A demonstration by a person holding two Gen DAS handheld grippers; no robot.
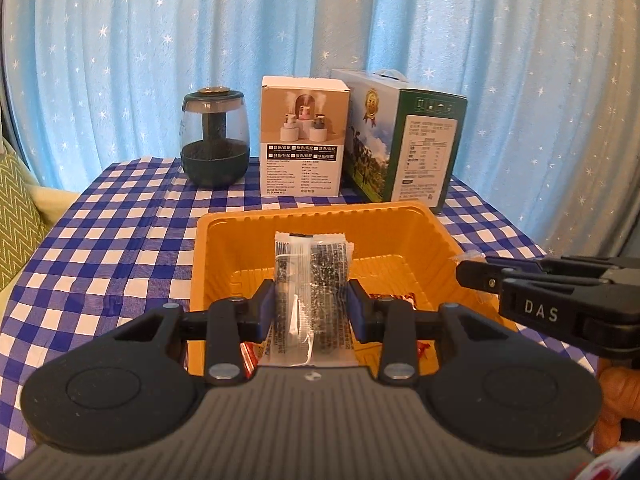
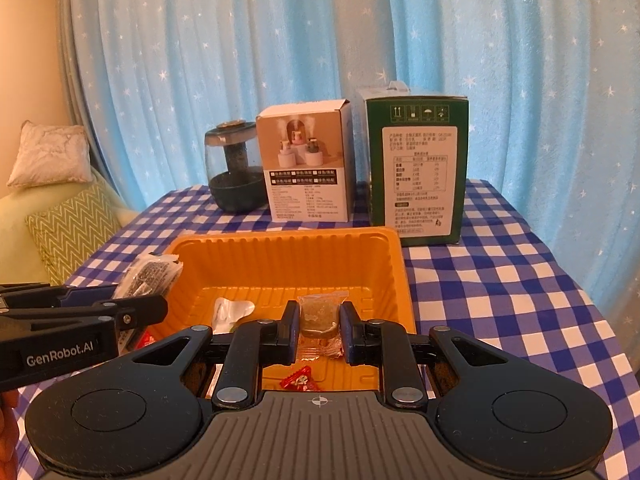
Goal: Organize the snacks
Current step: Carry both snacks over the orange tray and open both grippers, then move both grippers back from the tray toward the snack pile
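An orange plastic tray (image 1: 400, 216) sits on the checked table; it also shows in the right wrist view (image 2: 288, 240). My left gripper (image 1: 311, 304) is shut on a clear packet with black print (image 1: 310, 276) and holds it upright over the tray; this packet also shows in the right wrist view (image 2: 150, 276). My right gripper (image 2: 319, 326) is shut on a small clear packet with a tan snack (image 2: 320, 314), above the tray. A red wrapped candy (image 2: 298, 378) and a white packet (image 2: 232, 308) lie in the tray.
At the back of the table stand a dark glass jar (image 1: 214, 136), a white product box (image 1: 302, 136) and a green carton (image 1: 404, 140). Blue star curtains hang behind. A green cushion (image 2: 72, 228) lies on a sofa to the left.
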